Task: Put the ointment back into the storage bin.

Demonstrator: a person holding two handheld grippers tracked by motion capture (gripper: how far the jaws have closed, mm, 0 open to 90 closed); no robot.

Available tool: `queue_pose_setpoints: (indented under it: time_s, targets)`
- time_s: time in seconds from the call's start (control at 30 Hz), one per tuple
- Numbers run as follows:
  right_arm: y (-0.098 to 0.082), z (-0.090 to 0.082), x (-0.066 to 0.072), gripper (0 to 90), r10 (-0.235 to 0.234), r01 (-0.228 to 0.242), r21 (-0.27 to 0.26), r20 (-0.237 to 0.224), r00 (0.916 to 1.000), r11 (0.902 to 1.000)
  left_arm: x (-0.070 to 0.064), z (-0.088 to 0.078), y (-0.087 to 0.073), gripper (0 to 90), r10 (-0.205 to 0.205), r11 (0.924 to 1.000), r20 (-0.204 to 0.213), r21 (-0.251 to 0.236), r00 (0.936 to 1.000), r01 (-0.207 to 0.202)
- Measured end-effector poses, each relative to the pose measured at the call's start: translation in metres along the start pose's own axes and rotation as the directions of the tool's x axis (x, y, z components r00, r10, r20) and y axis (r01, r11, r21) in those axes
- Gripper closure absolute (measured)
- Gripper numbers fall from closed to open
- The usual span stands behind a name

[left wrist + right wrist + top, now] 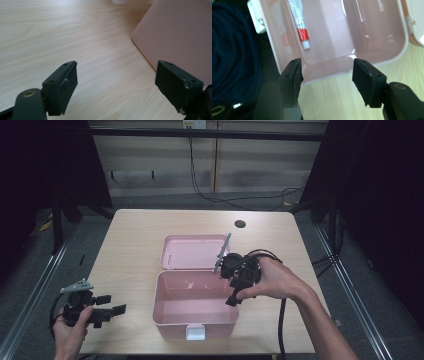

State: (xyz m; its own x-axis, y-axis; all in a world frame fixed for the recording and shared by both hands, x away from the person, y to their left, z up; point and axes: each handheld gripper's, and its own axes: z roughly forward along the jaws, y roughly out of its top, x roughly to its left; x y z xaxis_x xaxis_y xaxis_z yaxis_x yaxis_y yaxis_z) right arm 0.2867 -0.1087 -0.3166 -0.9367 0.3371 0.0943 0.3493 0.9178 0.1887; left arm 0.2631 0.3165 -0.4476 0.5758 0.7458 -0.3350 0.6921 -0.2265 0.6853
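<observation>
A pink box (196, 306) stood open on the surface (135, 235), its lid (192, 251) lying flat behind it. A red-and-white tube (299, 22) lay inside along one wall. The right claw (327, 75) hung over the box's rim, jaws wide and empty. The left claw (116, 85), also wide and empty, hovered just beside the box.
</observation>
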Motion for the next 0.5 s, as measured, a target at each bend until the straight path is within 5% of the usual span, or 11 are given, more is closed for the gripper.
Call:
queue_pose_setpoints:
  time_s: [0.5]
  targets:
    - [-0.037, -0.004, -0.005, 39.6, 0.083, -0.082, -0.045, 0.02, 0.9963, 0.9956, 0.0, 0.0, 0.0, 18.1, 0.0, 1.0, -0.002, -0.001, 1.0, 0.0]
